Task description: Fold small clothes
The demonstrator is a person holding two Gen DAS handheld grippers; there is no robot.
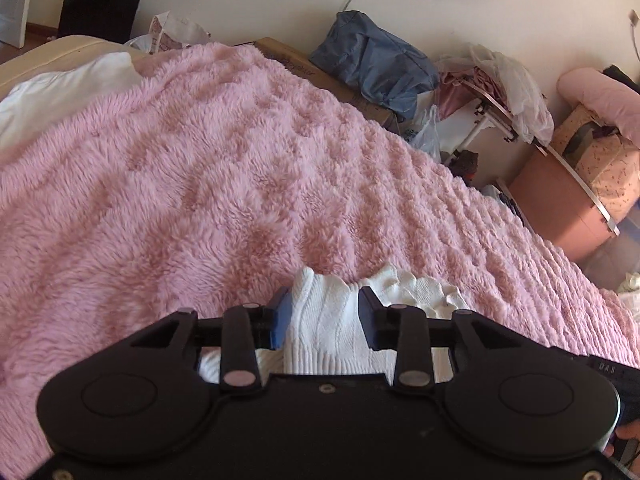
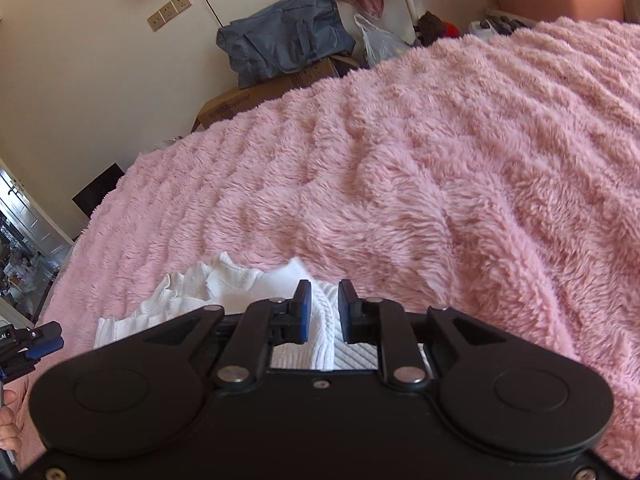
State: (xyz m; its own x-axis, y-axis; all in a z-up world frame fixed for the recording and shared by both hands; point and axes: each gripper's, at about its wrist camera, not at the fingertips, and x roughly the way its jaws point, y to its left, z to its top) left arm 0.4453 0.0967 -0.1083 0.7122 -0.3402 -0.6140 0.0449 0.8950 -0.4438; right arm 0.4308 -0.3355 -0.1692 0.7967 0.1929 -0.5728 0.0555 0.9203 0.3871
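A small white knitted garment point(image 1: 328, 320) with frilled edges lies on the fluffy pink blanket point(image 1: 200, 160). My left gripper point(image 1: 322, 316) stands over one end, its jaws wide apart with white knit bunched between them. In the right wrist view the garment point(image 2: 200, 292) spreads to the left on the blanket point(image 2: 440, 160). My right gripper point(image 2: 325, 312) sits over its other end, jaws narrowly apart with a fold of knit between the pads. The left gripper's fingertips point(image 2: 44, 340) show at the far left edge.
Beyond the bed's far edge stand a cardboard box point(image 2: 260, 96), a blue bag point(image 1: 376, 64), plastic bags and a pink cabinet point(image 1: 560, 208). A white pillow point(image 1: 60, 92) lies at the head of the bed. A person's hand point(image 2: 8, 428) shows at the lower left.
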